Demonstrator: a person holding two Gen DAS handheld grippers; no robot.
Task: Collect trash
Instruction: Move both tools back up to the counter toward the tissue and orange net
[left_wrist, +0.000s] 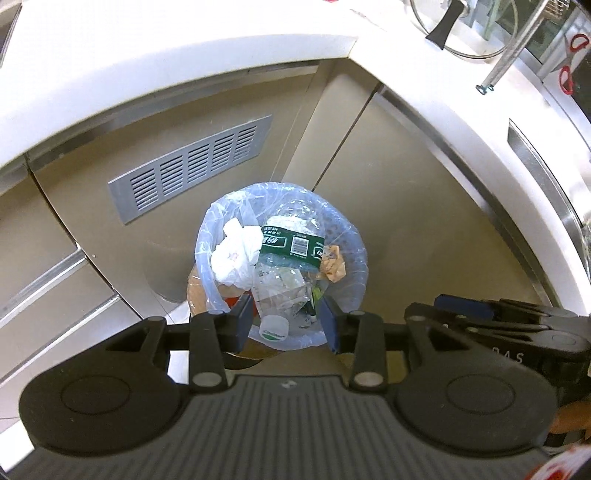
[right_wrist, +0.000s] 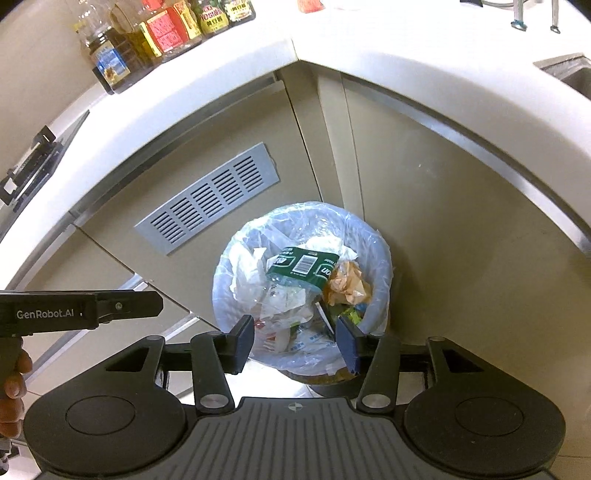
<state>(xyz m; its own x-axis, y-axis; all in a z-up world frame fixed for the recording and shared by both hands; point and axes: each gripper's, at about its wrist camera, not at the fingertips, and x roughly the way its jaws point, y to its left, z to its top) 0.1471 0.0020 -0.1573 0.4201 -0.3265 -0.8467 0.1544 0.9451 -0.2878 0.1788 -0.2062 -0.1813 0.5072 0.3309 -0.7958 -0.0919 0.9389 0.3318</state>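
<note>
The white surface (left_wrist: 184, 55) wrapped around the corner, and the trash bin (left_wrist: 354, 258) stood on the floor below it, beneath both grippers. The crushed bottle (left_wrist: 291, 245) lay across the heap. The left gripper (left_wrist: 286, 319) and right gripper (right_wrist: 295, 341) had jaws spread, holding nothing. Only the right view showed sauce bottles (right_wrist: 166, 29).

A lined trash bin (left_wrist: 280, 266) is seen below the left gripper (left_wrist: 287, 320), whose jaws are spread apart, with a crushed bottle (left_wrist: 291, 247) and crumpled tissue (left_wrist: 236, 258) inside.
</note>
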